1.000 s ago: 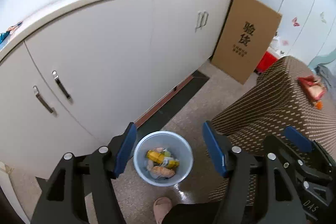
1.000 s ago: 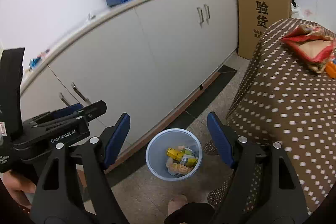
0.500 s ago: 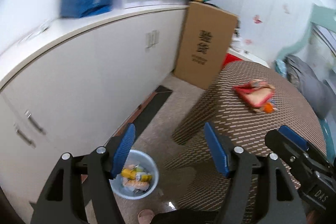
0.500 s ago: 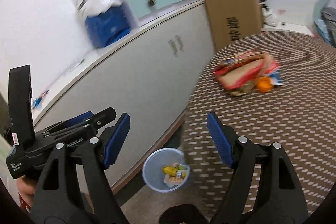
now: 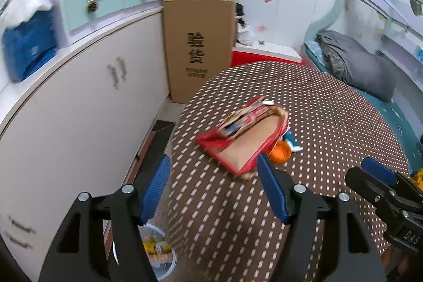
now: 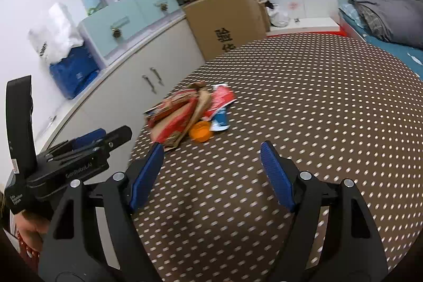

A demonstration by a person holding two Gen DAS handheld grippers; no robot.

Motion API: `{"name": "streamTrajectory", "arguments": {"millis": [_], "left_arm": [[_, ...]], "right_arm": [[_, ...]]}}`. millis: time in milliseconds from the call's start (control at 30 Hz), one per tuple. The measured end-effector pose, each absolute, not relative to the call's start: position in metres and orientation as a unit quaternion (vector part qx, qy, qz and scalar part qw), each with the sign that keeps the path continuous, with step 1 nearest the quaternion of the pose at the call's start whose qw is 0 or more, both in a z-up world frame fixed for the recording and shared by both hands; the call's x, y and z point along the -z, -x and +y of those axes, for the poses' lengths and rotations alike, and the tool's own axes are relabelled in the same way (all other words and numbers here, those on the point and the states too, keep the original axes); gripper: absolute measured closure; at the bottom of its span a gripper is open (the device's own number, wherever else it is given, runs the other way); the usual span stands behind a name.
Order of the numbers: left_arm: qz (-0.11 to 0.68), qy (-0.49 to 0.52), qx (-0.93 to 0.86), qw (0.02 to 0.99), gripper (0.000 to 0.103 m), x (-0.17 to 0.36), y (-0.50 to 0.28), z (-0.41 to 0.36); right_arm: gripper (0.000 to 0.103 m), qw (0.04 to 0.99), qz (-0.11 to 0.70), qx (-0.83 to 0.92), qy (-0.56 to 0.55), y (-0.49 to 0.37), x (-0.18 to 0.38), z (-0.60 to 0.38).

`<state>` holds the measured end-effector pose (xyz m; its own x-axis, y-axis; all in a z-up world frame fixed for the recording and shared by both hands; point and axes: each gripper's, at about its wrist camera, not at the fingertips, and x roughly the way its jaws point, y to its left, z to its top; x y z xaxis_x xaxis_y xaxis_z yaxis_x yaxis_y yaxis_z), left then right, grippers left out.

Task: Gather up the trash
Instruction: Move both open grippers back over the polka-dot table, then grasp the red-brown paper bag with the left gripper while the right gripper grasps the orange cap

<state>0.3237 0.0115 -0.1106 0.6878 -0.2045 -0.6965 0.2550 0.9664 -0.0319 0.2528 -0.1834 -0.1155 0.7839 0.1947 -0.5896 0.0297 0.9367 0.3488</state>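
I am looking across the table (image 5: 330,107) in its brown dotted cloth, which is filling most of both views; it is standing just beside the long white cabinet (image 5: 87,102), with a tall cardboard box (image 5: 198,44) leaning at the far end; on the cloth, near the cabinet-side edge, the remaining trash is lying in one small heap, so the job is looking only partly done to me. The biggest piece is a red snack packet (image 5: 246,142), flattened and torn; touching its near corner is an orange cap (image 5: 280,153), and a blue-and-white wrapper scrap (image 6: 220,120) is lying just beside that. Down on the floor, between table and cabinet, the bin (image 5: 169,264) is already holding some yellow wrappers; I am judging that part finished. My left gripper (image 5: 214,189) is hovering above the cloth with its fingers wide apart and gripping nothing; my right gripper (image 6: 211,173) is doing likewise, fingers spread and empty, near the heap but not touching it.
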Motion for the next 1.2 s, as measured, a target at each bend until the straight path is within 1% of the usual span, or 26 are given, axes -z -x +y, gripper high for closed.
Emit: {"name": "streamTrajectory", "arguments": {"millis": [133, 200, 333, 400, 533, 567, 600, 633, 667, 700, 767, 933, 1100, 1167, 1200], "left_arm": [[0.383, -0.055, 0.139, 0.911, 0.042, 0.120, -0.351, -0.006], [0.395, -0.056, 0.146, 0.905, 0.048, 0.127, -0.366, -0.011], [0.403, -0.048, 0.161, 0.900, 0.050, 0.136, -0.383, -0.012], [0.403, -0.046, 0.171, 0.898, 0.054, 0.136, -0.388, -0.012], [0.402, -0.056, 0.190, 0.894, 0.055, 0.138, -0.393, -0.014], [0.401, -0.056, 0.195, 0.893, 0.057, 0.138, -0.394, -0.015], [0.399, -0.058, 0.194, 0.894, 0.063, 0.139, -0.395, -0.015], [0.398, -0.061, 0.194, 0.895, 0.065, 0.140, -0.395, -0.015], [0.395, -0.062, 0.194, 0.896, 0.069, 0.140, -0.394, -0.016], [0.393, -0.061, 0.195, 0.897, 0.076, 0.141, -0.392, -0.016], [0.388, -0.059, 0.189, 0.900, 0.085, 0.143, -0.387, -0.015], [0.374, -0.043, 0.173, 0.910, 0.087, 0.141, -0.375, -0.007], [0.355, -0.010, 0.150, 0.923, 0.087, 0.131, -0.355, 0.018], [0.353, 0.002, 0.137, 0.926, 0.087, 0.128, -0.347, 0.029], [0.353, 0.002, 0.132, 0.926, 0.087, 0.126, -0.346, 0.031]], "right_arm": [[0.028, 0.924, 0.338, -0.037, -0.176, -0.268, 0.123, -0.196], [0.028, 0.922, 0.345, -0.032, -0.175, -0.276, 0.129, -0.200], [0.028, 0.917, 0.356, -0.029, -0.179, -0.290, 0.136, -0.204], [0.028, 0.914, 0.361, -0.029, -0.182, -0.297, 0.138, -0.205], [0.028, 0.910, 0.369, -0.028, -0.188, -0.304, 0.143, -0.205], [0.028, 0.909, 0.370, -0.028, -0.188, -0.305, 0.144, -0.204], [0.028, 0.909, 0.371, -0.028, -0.188, -0.307, 0.145, -0.204], [0.028, 0.908, 0.373, -0.029, -0.189, -0.308, 0.146, -0.203], [0.028, 0.907, 0.375, -0.029, -0.189, -0.308, 0.147, -0.202], [0.028, 0.906, 0.378, -0.028, -0.186, -0.309, 0.148, -0.200], [0.028, 0.905, 0.383, -0.028, -0.185, -0.311, 0.149, -0.195], [0.028, 0.902, 0.394, -0.032, -0.172, -0.315, 0.149, -0.184], [0.029, 0.901, 0.404, -0.040, -0.150, -0.322, 0.149, -0.168], [0.030, 0.900, 0.410, -0.043, -0.141, -0.326, 0.148, -0.161], [0.033, 0.900, 0.411, -0.042, -0.138, -0.327, 0.148, -0.158]]}}
